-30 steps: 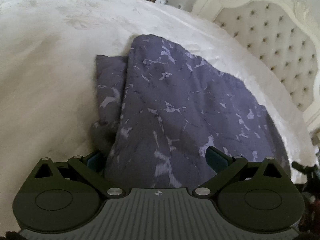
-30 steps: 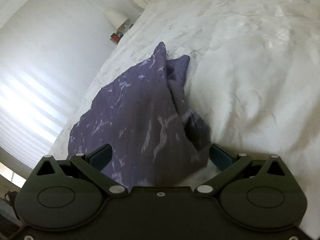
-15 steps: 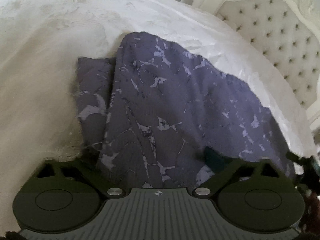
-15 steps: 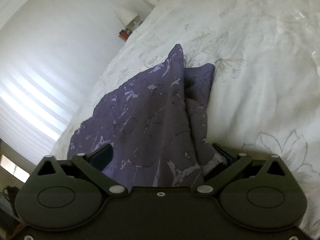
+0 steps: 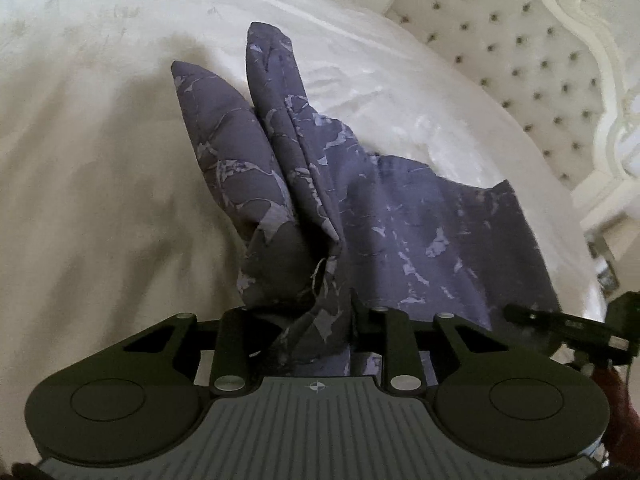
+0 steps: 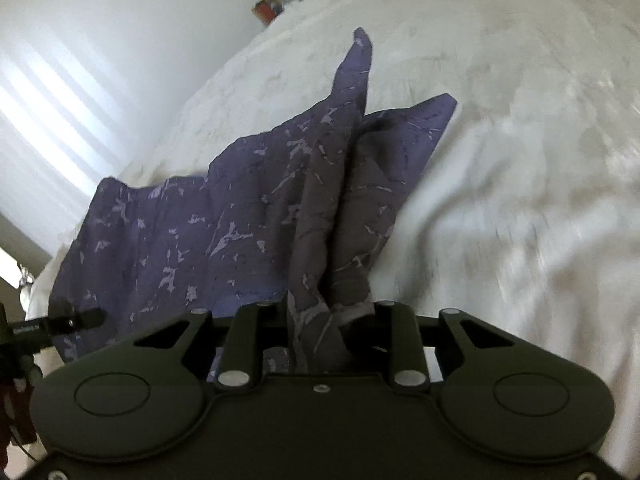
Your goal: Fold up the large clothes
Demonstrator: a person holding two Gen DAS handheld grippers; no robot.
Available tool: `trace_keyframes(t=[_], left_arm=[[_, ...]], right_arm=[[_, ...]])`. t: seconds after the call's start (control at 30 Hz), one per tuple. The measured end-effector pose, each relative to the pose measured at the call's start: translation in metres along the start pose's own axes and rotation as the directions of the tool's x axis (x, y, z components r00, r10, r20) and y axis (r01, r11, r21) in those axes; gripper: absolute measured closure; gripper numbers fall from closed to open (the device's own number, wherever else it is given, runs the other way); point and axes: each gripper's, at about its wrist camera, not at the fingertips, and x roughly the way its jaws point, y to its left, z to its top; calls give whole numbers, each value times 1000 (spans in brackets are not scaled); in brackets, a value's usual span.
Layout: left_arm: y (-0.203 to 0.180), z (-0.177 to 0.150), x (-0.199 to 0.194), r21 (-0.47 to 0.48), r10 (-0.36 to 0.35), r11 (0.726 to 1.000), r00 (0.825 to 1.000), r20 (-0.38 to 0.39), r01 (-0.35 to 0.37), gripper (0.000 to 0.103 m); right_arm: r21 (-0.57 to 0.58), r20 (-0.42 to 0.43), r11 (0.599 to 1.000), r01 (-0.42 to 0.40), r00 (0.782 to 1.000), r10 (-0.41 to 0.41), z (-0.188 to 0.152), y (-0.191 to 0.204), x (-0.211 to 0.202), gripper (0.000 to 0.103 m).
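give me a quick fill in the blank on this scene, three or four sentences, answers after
1. Both grippers are closed on the purple garment with pale marbled print, which lies on a ____ bedspread.
2. The left gripper pinches a bunched ____ of that fabric.
3. The right gripper holds ____ garment.
4. Behind the bed stands a cream ____ headboard with buttons.

Missing words: white; corner; the same; tufted
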Motion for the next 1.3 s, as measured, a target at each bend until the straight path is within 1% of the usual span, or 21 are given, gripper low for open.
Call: trace_keyframes(t=[0.2, 0.37, 0.43, 0.47, 0.5, 0.53, 0.57, 0.6, 0.63, 0.73, 0.8, 0.83, 0.9, 0.93, 0.97, 1.03, 1.07, 1.1, 1.13, 1.2, 1.3], left_arm=[[11, -44, -36, -17, -60, 998, 997, -58, 59, 76], [21, -78, -65, -7, -85, 996, 992, -96, 85, 75], [28, -89, -71, 16, -43, 999, 994, -96, 45, 71], [33, -92, -70, 19, -15, 1000, 996, -90, 17, 65], [36, -94, -69, 17, 14, 1000, 997, -81, -12, 60], [40, -96, -67, 15, 53, 999, 996, -69, -52, 50], [46, -98, -63, 14, 93, 996, 994, -54, -93, 41], [47, -100, -61, 9, 114, 993, 993, -44, -114, 40], [48, -104, -61, 1, 124, 992, 992, -31, -124, 39], [45, -108, -64, -3, 144, 990, 990, 3, -144, 37], [38, -109, -70, -2, 179, 984, 983, 48, -179, 36], [32, -111, -76, 3, 205, 978, 975, 83, -206, 33], [24, -119, -95, 31, 262, 962, 951, 166, -270, 28], [16, -120, -101, 48, 284, 953, 935, 211, -300, 28], [7, -119, -109, 60, 297, 945, 919, 259, -322, 27], [-8, -118, -118, 77, 294, 939, 900, 322, -335, 25], [-17, -116, -118, 92, 284, 939, 896, 342, -333, 22], [-26, -113, -116, 113, 270, 939, 899, 346, -325, 20], [-37, -110, -111, 146, 249, 939, 906, 342, -313, 18], [-54, -107, -98, 196, 213, 937, 919, 331, -288, 18], [-76, -105, -69, 239, 177, 938, 940, 290, -250, 18]], right_arm=[[25, -102, 1000, -15, 995, 17, -48, 2, -42, 66], [23, -194, 999, -49, 980, 52, -91, 3, -77, 61], [30, -209, 997, -65, 975, 70, -105, 1, -89, 55], [29, -208, 998, -61, 976, 66, -110, 0, -92, 47], [25, -202, 999, -35, 978, 40, -115, -3, -94, 42], [15, -193, 1000, 4, 981, -1, -118, -7, -95, 32], [3, -179, 999, 49, 983, -48, -119, -10, -94, 27], [-9, -154, 994, 112, 982, -112, -121, -14, -96, 26], [-6, -133, 989, 149, 980, -149, -121, -18, -97, 26], [36, -61, 986, 164, 985, -162, -118, -21, -107, 14], [8, 1, 983, 183, 983, -183, -116, -14, -114, 11], [-17, 29, 980, 197, 980, -197, -115, -8, -117, 10], [-75, 88, 971, 226, 972, -219, -113, 8, -122, 6], [-100, 111, 968, 229, 970, -218, -114, 15, -125, 2], [-126, 133, 966, 225, 969, -209, -114, 23, -126, 1], [-174, 168, 961, 213, 968, -184, -113, 40, -125, 1], [-201, 179, 957, 209, 968, -174, -116, 46, -122, 1], [-230, 183, 952, 203, 970, -162, -118, 54, -118, 1], [-262, 182, 946, 191, 972, -146, -119, 63, -111, 1], [-321, 166, 932, 165, 979, -116, -123, 81, -96, 1], [-365, 140, 921, 134, 986, -88, -127, 100, -78, 1]])
